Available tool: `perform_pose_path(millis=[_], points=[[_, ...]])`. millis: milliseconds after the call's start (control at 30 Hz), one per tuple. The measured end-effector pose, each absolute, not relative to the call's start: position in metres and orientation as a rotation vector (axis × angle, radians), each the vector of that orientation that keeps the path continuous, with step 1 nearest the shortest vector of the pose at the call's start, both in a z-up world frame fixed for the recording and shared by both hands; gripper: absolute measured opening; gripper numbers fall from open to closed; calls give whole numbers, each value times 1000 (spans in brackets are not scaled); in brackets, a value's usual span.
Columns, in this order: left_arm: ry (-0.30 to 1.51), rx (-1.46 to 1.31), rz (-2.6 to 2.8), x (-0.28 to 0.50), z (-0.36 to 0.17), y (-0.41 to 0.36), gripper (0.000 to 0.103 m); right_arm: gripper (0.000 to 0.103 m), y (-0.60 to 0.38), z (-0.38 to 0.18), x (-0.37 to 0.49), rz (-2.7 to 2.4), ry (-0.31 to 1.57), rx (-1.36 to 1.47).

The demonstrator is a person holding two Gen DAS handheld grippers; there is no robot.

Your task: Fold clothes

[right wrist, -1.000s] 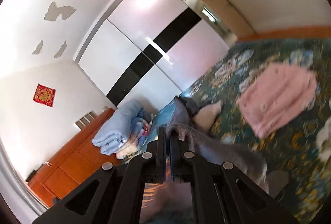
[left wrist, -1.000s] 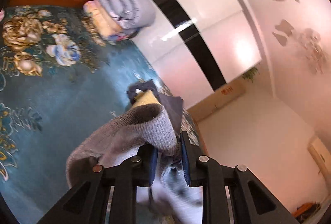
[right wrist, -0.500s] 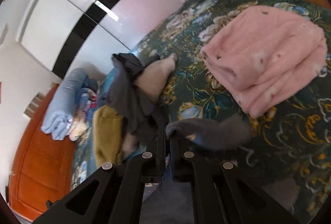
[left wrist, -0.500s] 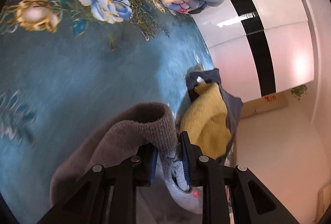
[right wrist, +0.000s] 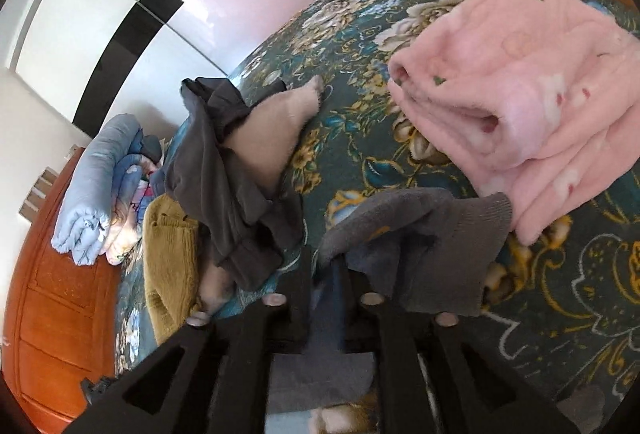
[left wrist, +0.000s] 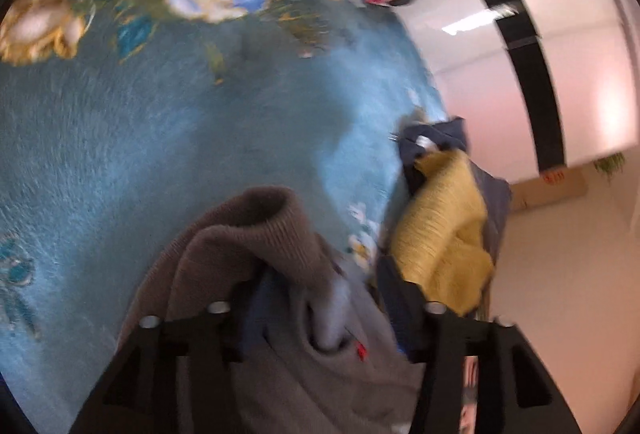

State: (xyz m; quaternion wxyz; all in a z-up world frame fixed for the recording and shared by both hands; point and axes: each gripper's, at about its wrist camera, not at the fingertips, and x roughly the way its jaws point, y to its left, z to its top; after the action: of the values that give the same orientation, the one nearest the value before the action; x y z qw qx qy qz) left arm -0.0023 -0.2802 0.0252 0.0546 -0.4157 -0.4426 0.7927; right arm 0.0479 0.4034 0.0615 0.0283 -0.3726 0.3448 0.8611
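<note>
Grey sweater (left wrist: 256, 234) between spread left fingers (left wrist: 394, 298); right fingers (right wrist: 296, 286) seemingly parted, cloth between.

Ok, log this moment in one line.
step: fold sweater | left gripper: open around sweater | right gripper: at sweater hem, grip unclear | pink garment: on bed

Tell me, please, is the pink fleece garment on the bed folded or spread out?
Folded: the pink fleece garment lies as a compact bundle on the floral bedspread, with rounded fold edges stacked along its near side.
</note>
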Motion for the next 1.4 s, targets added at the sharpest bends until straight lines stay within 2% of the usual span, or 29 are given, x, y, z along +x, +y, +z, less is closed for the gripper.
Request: perform_pose_path(millis=[33,67,200,300,467,633,700,733,767,933,1100,1400], points=[[-1294,-1241,2432,7,36,-279,63,38,403,65,54,2674,1051,-1147],[-1244,-1219,2456,16,48,-278,65,42,402,69,59,2690,1038,-1144],[-1044,-1155,2608,63,72,-277,70,44,400,84,85,2756,983,-1129],[-908,-1129,2733,101,79,-277,73,49,403,85,131,2784,967,-1091],[-852,-1224,2816,138,56,-279,73,49,416,67,199,2718,950,-1100],[-902,-1309,2769,151,29,-276,73,49,423,53,244,2655,940,-1136],[-902,-1334,2754,150,22,-274,73,54,423,48,257,2647,922,-1153],[-899,-1337,2753,154,21,-272,73,62,423,45,263,2642,919,-1158],[-901,-1334,2752,157,19,-271,73,63,423,41,268,2638,925,-1160],[-961,-1304,2737,154,9,-268,73,63,429,15,284,2566,945,-1194],[-1046,-1265,2708,148,2,-266,73,63,439,-9,291,2512,1062,-1195],[-1176,-1232,2622,135,-6,-260,53,63,450,-33,272,2508,1417,-1076]])
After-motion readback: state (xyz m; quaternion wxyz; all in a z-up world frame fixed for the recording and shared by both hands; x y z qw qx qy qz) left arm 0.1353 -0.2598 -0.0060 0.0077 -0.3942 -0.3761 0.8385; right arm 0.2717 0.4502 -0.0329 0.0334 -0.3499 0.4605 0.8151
